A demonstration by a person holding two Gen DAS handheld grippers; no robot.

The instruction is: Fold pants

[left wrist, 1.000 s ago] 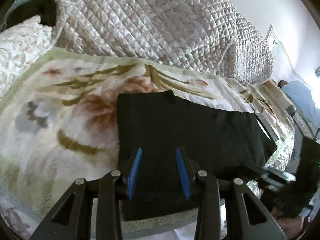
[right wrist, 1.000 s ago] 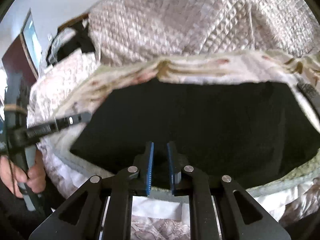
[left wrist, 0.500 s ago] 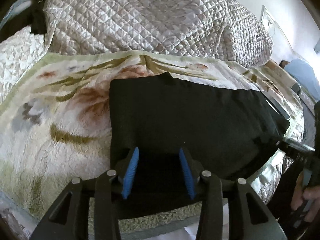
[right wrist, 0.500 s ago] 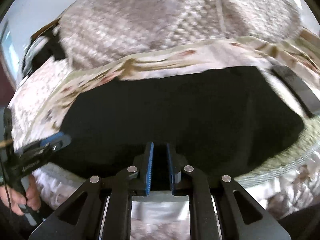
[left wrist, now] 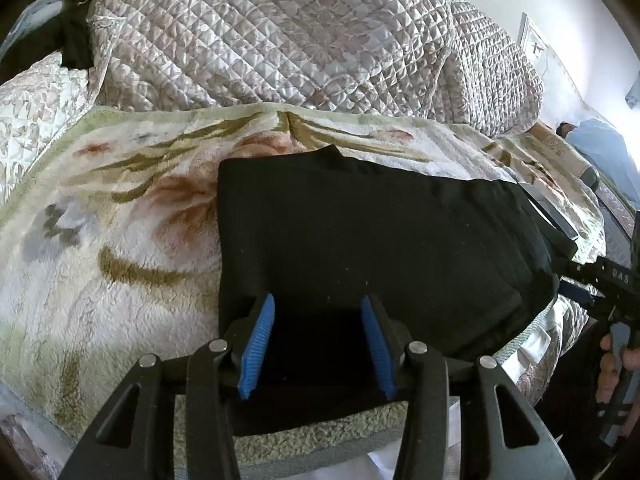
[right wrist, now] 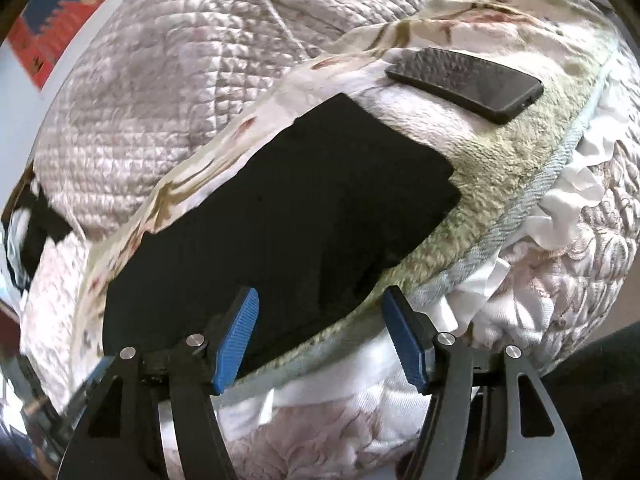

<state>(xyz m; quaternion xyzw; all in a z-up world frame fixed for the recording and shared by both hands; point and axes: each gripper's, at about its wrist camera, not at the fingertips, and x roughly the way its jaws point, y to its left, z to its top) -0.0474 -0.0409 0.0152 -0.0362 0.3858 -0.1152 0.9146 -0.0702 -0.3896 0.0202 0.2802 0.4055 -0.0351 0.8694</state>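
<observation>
Black pants [left wrist: 380,240] lie folded into a flat rectangle on a floral fleece blanket [left wrist: 100,220]. My left gripper [left wrist: 316,308] hovers over their near left edge. Its blue pads stand apart with dark cloth beneath them, and they do not pinch it. In the right wrist view the pants [right wrist: 288,216] run up to the right. My right gripper [right wrist: 320,300] is tilted, its jaws are opening wide, and nothing is gripped. The pants' near edge and the blanket's hem lie in the gap below it.
A dark phone [right wrist: 464,80] lies on the blanket past the right end of the pants. A bulky quilted bedspread [left wrist: 300,40] is heaped behind. White ruffled bedding [right wrist: 560,208] hangs below the blanket's edge. A person's hand [left wrist: 612,364] holds the right gripper at the far right.
The right gripper went from shut to wide open, rolled, and slid along the near edge toward the phone end of the pants. The left jaws widened slightly and the left gripper hardly moved.
</observation>
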